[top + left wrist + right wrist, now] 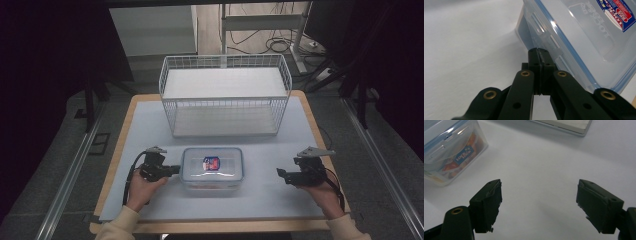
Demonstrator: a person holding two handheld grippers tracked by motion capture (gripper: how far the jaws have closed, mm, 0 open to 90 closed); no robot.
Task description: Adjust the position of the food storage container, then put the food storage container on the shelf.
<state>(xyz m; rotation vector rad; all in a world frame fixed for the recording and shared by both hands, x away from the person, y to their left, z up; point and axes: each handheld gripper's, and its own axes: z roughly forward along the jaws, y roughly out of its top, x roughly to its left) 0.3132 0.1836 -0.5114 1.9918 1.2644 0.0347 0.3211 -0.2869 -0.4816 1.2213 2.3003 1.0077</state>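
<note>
A clear plastic food container (212, 167) with a blue-sealed lid and a red-and-blue sticker (211, 163) lies on the white mat at front centre. My left gripper (177, 170) is at its left end. In the left gripper view the jaws are pressed together, and the left gripper (539, 51) tips rest against the side latch of the container (584, 42), with nothing visible between them. My right gripper (280, 173) hovers to the container's right, well apart from it. In the right gripper view the right gripper (539, 195) stands wide open and empty, with the container (449, 152) at upper left.
A white wire basket (225, 107) with a flat white base stands behind the container at the back of the mat (280, 200). Its base edge (564, 125) shows in the right gripper view. Bare mat lies between the right gripper and the container.
</note>
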